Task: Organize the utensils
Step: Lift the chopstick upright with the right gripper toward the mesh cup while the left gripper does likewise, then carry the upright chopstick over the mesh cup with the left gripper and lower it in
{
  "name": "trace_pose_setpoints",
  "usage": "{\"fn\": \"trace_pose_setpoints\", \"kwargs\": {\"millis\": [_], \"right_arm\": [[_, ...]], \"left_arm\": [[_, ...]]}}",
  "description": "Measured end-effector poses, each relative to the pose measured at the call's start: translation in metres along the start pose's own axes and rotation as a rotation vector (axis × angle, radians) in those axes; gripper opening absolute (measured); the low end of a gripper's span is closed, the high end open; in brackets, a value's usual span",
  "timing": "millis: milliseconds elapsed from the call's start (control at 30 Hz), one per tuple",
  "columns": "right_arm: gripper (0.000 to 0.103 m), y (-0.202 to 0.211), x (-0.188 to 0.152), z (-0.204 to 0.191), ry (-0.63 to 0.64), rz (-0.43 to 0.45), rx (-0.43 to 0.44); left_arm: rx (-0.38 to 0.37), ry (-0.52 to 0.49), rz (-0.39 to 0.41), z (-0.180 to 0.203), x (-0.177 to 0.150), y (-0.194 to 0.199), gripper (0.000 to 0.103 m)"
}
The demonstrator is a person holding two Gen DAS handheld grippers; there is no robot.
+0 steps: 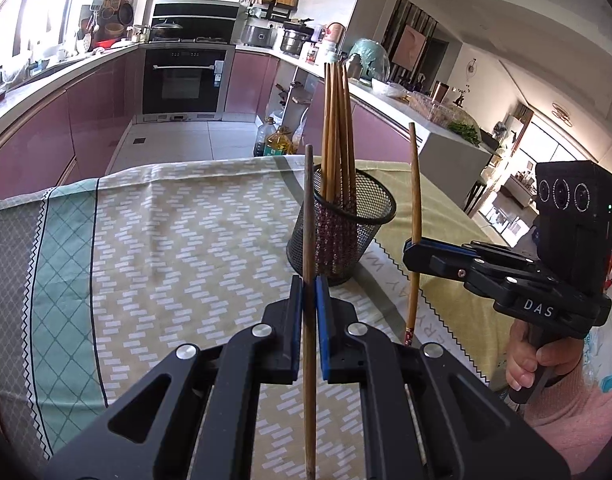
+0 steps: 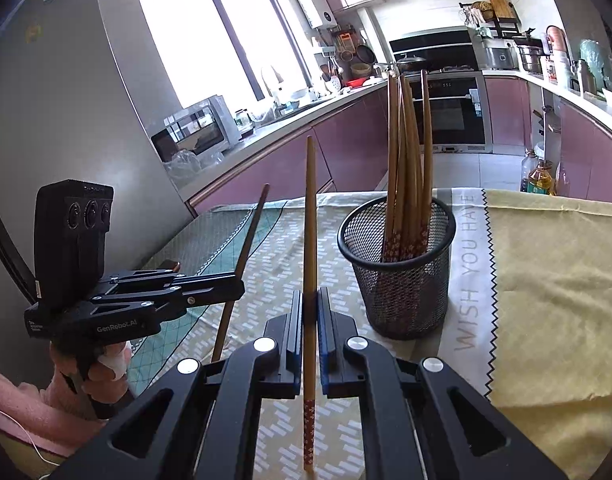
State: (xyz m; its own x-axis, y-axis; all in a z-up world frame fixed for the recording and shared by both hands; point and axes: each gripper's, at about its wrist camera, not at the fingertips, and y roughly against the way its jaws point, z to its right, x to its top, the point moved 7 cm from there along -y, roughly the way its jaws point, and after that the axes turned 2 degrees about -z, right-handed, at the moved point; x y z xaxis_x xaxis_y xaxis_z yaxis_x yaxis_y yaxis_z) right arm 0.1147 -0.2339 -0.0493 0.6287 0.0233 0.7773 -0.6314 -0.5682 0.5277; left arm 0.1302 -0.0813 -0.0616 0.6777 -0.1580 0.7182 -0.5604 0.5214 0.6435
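Chopsticks stand bundled in the mesh holder on the tablecloth. One dark chopstick is clamped mid-shaft by the left gripper, one patterned chopstick by the right gripper; being light, stiff and slippery, they are best pinched mid-shaft.

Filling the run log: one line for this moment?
left tool: shut on dark chopstick | right tool: shut on light chopstick | mesh cup: holds chopsticks, upright
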Motion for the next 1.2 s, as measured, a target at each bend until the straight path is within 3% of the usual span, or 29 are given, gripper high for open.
{"fn": "trace_pose_setpoints", "kwargs": {"millis": [700, 1200], "right_arm": [[0.006, 0.025, 0.029, 0.005, 0.016, 0.094, -0.028], [0.006, 0.026, 0.04, 0.006, 0.017, 0.11, -0.032]], "left_arm": [[-0.052, -0.009, 0.087, 0.013, 0.024, 0.022, 0.007], [-0.022, -0.037, 0.102, 0.02, 0.033, 0.018, 0.007]]}}
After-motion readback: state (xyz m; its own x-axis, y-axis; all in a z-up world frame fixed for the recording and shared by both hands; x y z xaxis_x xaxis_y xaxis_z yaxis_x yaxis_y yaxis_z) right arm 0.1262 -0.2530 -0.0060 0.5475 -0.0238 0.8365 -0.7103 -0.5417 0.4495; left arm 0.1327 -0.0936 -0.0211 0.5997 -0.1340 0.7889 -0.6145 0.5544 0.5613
